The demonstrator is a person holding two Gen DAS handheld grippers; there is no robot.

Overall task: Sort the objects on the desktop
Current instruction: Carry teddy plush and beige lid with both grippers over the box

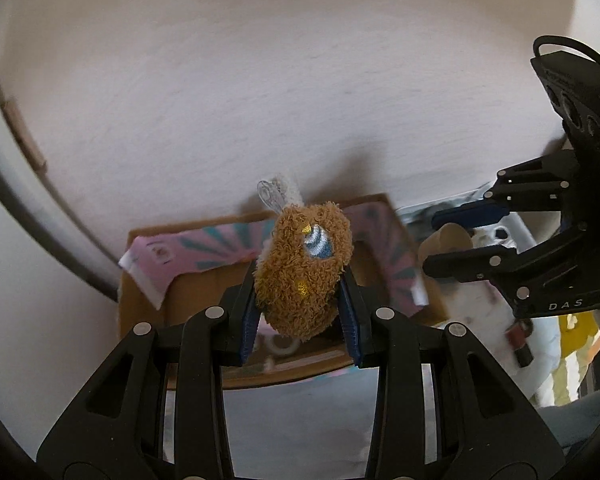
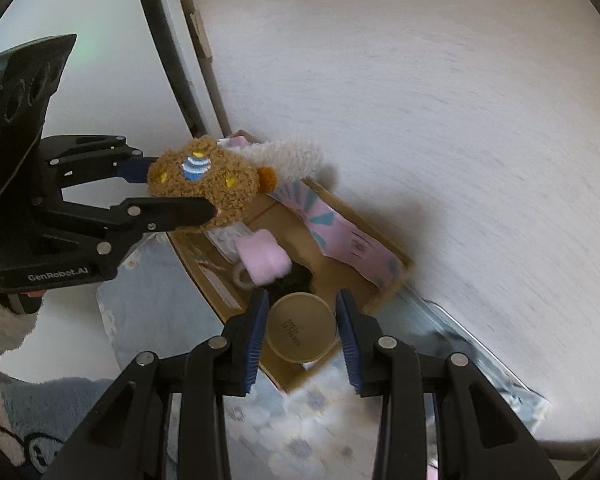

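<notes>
Well, the left gripper (image 1: pixel 302 300) has a fuzzy brown plush (image 1: pixel 304 268) pinched between its blue pads (image 1: pixel 249 320) — the jaws are closed on its sides. The plush hangs over an open cardboard box (image 1: pixel 144 304) whose flaps are lined in pink and teal. A white fluffy part sticks out behind the toy, and an orange pom sits at its far end in the right wrist view.

Over on the right, the right gripper (image 2: pixel 302 334) has a tan cup (image 2: pixel 301 328) between its pads, bottom facing the camera with a printed code on it. The jaws sit close on either side; whether they actually press the cup, I cannot tell. It hovers at the box's near corner. Inside the box lie a pink soft thing (image 2: pixel 262 262) and something dark (image 2: pixel 296 280) — both just past the cup. The box rests on a pale bench (image 2: pixel 440 120).
</notes>
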